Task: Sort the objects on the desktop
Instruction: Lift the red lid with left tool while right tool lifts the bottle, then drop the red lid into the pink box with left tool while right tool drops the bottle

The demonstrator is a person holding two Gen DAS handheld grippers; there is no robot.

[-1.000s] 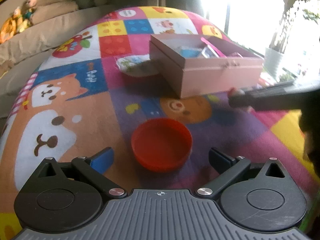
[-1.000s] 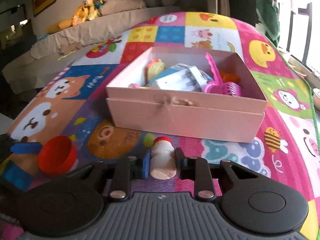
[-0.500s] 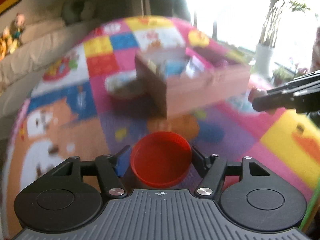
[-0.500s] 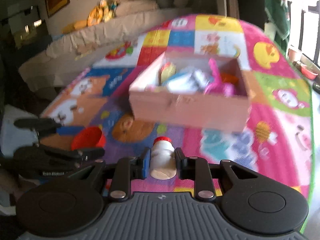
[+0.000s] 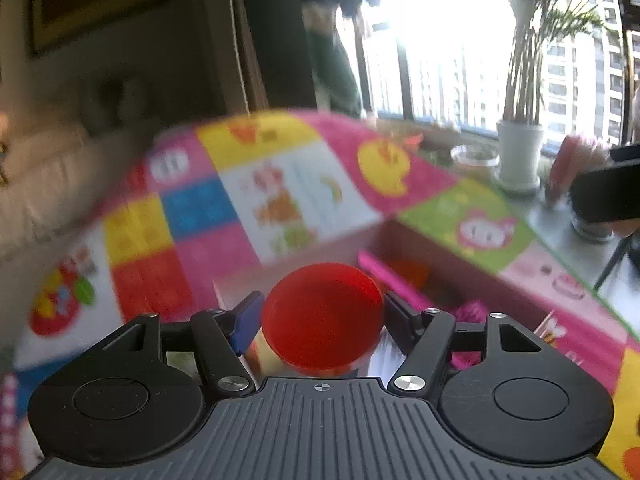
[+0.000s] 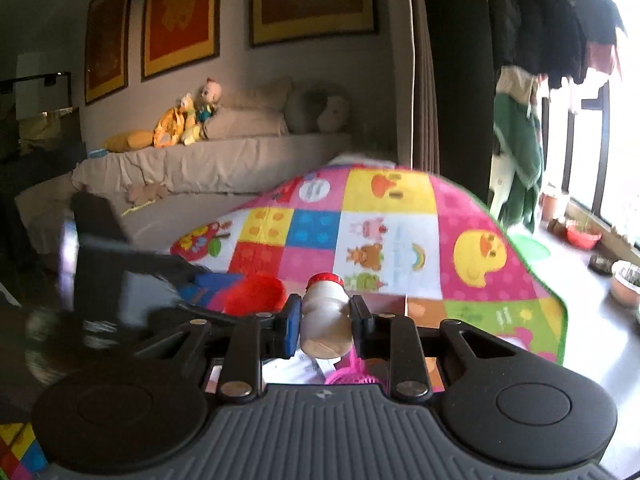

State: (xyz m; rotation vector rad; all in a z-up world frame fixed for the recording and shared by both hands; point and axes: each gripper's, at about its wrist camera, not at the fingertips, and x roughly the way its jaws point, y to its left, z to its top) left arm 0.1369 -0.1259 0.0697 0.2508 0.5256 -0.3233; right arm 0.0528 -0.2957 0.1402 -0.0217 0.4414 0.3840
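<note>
My left gripper (image 5: 322,314) is shut on a red bowl (image 5: 322,316) and holds it over the open pink box (image 5: 424,248), which has a pink scoop and other items inside. My right gripper (image 6: 325,318) is shut on a small white bottle (image 6: 325,316) with a red cap, also held above the box; the box's contents (image 6: 344,376) show just below its fingers. In the right wrist view the left gripper (image 6: 120,276) and the red bowl (image 6: 254,294) are close at the left. In the left wrist view the right gripper (image 5: 604,196) is at the far right.
A colourful cartoon play mat (image 6: 384,232) covers the table. A beige sofa (image 6: 200,164) with stuffed toys stands behind. A window side with a potted plant (image 5: 518,152) and small pots (image 6: 582,236) lies to the right.
The left gripper closed on the red bowl on the mat, lifted it and carried it over the box. The right gripper rose with the bottle and moved over the box too.
</note>
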